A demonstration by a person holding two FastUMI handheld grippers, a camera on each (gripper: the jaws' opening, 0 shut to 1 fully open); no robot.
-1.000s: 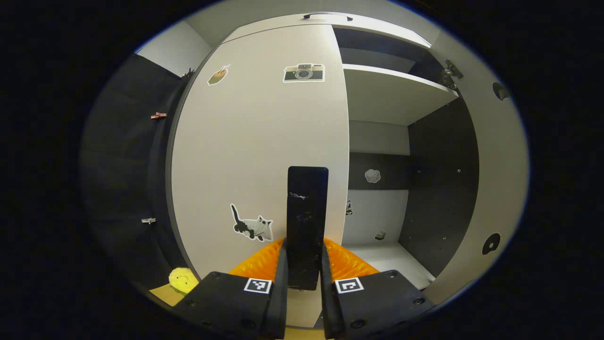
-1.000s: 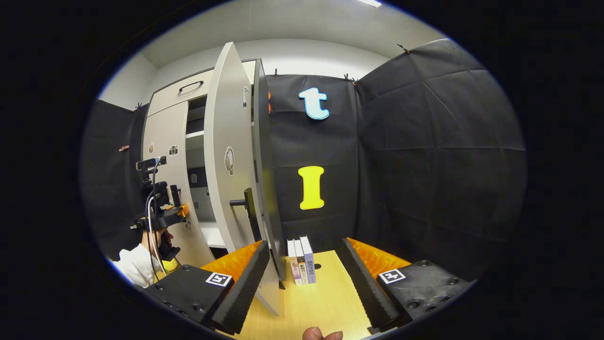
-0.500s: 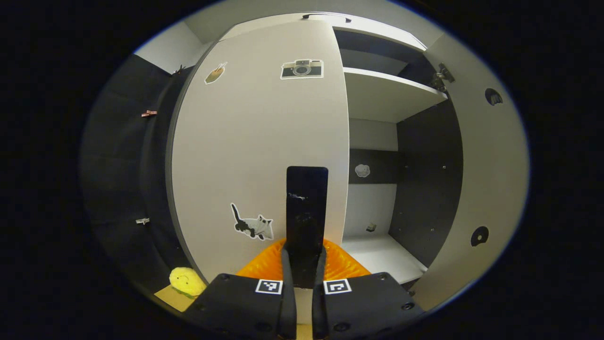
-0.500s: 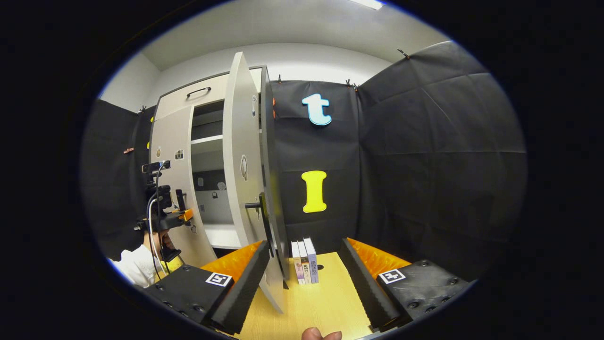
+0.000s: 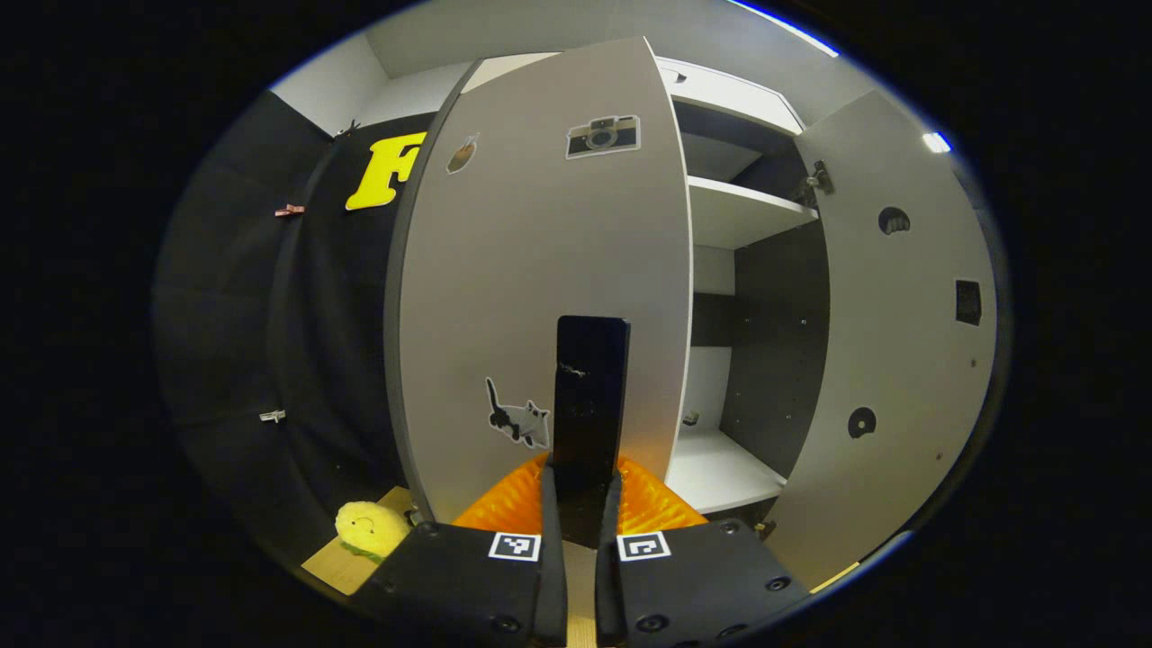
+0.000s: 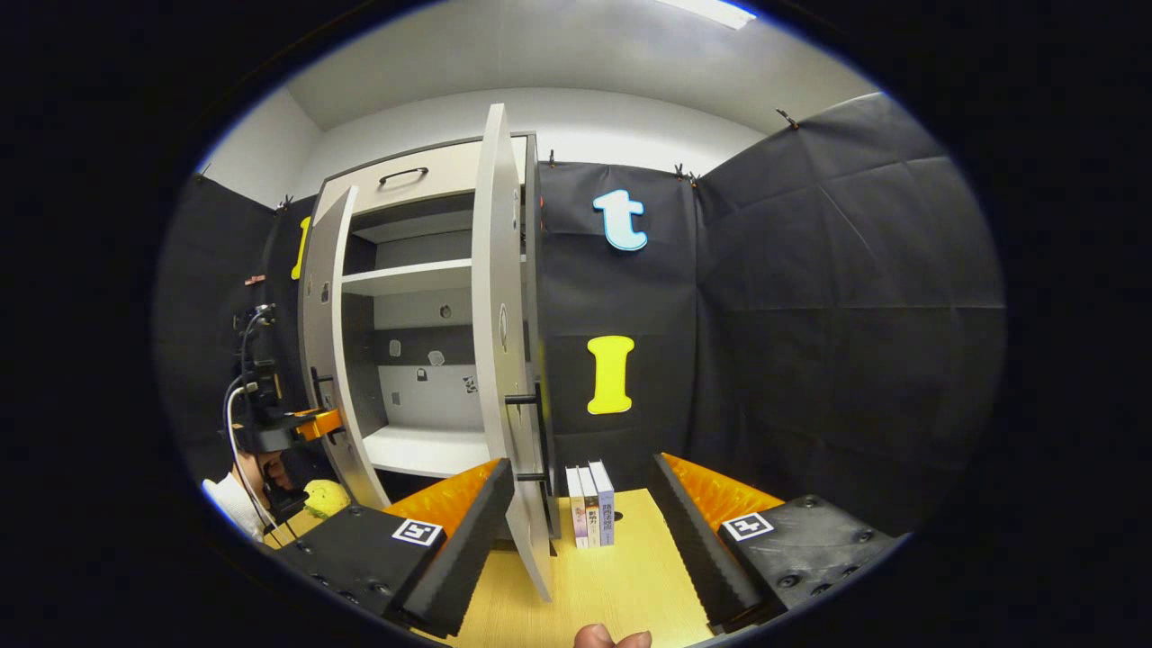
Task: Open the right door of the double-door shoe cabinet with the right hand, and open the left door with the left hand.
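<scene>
Both doors [image 6: 497,297] ajar; left claw [image 5: 580,504] clamps handle [image 5: 589,396].

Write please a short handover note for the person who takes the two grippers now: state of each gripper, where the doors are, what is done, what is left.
Left gripper: shut on the left door handle.
Right gripper: open, free, over the wooden table.
Left door: partly open.
Right door: wide open, beside the books.
Done: right door.
Left: probably swing the left door wider, then let go.
</scene>
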